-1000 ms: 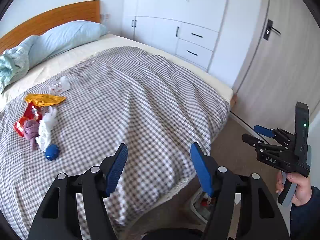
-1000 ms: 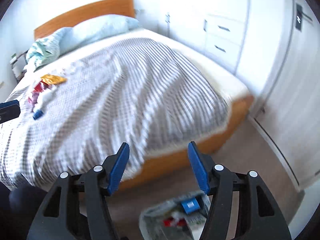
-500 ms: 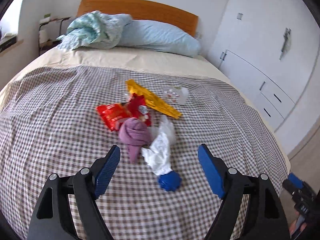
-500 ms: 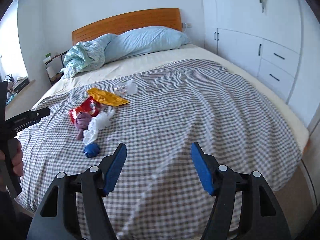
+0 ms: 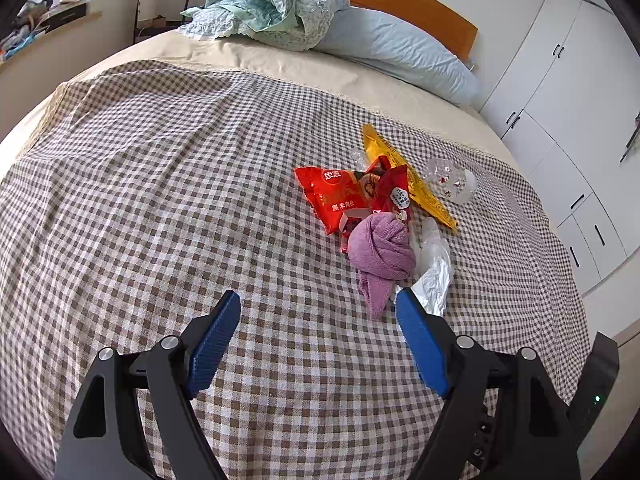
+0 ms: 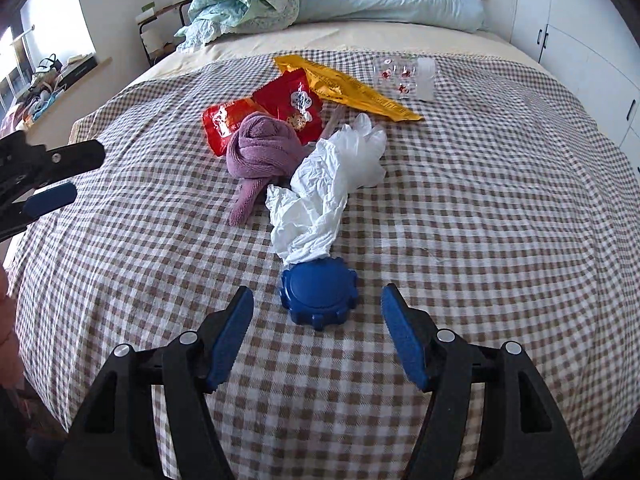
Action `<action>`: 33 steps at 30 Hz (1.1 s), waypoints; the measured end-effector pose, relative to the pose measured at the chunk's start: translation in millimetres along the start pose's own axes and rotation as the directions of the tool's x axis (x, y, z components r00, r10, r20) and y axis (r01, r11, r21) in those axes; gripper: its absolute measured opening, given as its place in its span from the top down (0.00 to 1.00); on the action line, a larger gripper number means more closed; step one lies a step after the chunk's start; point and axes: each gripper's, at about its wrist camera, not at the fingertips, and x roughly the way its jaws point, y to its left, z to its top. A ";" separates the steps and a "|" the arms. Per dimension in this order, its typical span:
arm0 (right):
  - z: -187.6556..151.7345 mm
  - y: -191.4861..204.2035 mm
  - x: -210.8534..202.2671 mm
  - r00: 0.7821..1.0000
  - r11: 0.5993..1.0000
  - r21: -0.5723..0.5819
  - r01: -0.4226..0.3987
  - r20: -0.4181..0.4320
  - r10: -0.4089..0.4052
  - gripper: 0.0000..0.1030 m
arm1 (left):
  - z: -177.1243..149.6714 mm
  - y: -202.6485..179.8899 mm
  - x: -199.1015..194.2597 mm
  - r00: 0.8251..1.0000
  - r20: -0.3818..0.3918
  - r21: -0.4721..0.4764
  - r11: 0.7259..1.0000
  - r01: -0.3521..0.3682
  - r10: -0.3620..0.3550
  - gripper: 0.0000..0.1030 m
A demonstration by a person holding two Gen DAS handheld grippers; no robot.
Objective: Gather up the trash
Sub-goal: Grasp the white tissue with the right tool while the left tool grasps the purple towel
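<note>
Over checkered bedspread (image 6: 480, 200), both claws spread empty: right claw (image 6: 317, 312) near blue cap (image 6: 318, 294).

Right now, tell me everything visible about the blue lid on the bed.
The blue lid is a round, hard-looking plastic cap with a smooth flat top and a knobbed, scalloped rim. It lies flat on the checked bedspread, nearest of the pile, just ahead of the right gripper, whose open jaws don't touch it. The crumpled white tissue overlaps its far edge.
</note>
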 end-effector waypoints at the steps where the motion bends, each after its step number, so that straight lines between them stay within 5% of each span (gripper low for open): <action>1: 3.2 2.5 8.2 1.000 1.000 0.002 -0.006 -0.008 0.006 0.38 | 0.5 3.2 2.5 1.000 -0.003 -0.004 1.000 -0.001 0.001 0.25; 6: 26.3 21.4 46.4 0.999 0.997 -0.077 0.027 -0.020 -0.028 0.40 | 0.2 14.1 15.7 0.999 -0.050 -0.024 1.000 -0.012 0.011 0.25; 9: 32.9 16.7 61.3 0.998 0.996 -0.078 0.032 -0.050 -0.036 0.83 | -1.7 14.0 20.6 0.998 -0.060 -0.023 1.000 -0.014 0.013 0.25; 11: 34.3 6.3 49.3 1.000 0.999 -0.027 0.018 -0.017 -0.019 0.91 | -3.2 10.8 24.4 0.998 -0.065 -0.004 1.000 -0.014 0.014 0.25; 14: 41.9 -2.1 5.0 0.993 0.998 -0.032 0.059 0.106 -0.055 0.92 | -6.3 8.9 34.3 0.996 -0.086 -0.015 1.000 0.021 -0.022 0.25; 19: 51.6 -28.8 -55.9 0.969 0.999 0.045 0.009 0.246 -0.020 0.93 | -8.2 -5.7 53.4 0.985 -0.097 -0.034 0.990 0.139 -0.142 0.25; 25: 54.9 -53.2 -64.2 0.964 0.990 0.119 -0.071 0.265 0.038 0.93 | 12.2 -38.9 96.5 0.966 -0.167 -0.066 0.980 0.189 -0.198 0.25; 31: 55.7 -69.5 -60.8 0.963 0.979 0.153 -0.131 0.254 0.089 0.93 | 20.7 -65.1 140.7 0.983 -0.179 0.012 0.999 0.053 -0.050 0.27; 33: 55.1 -72.5 -56.6 0.966 0.980 0.152 -0.125 0.244 0.086 0.93 | 17.0 -61.2 147.5 0.973 -0.198 -0.052 0.993 0.110 -0.119 0.56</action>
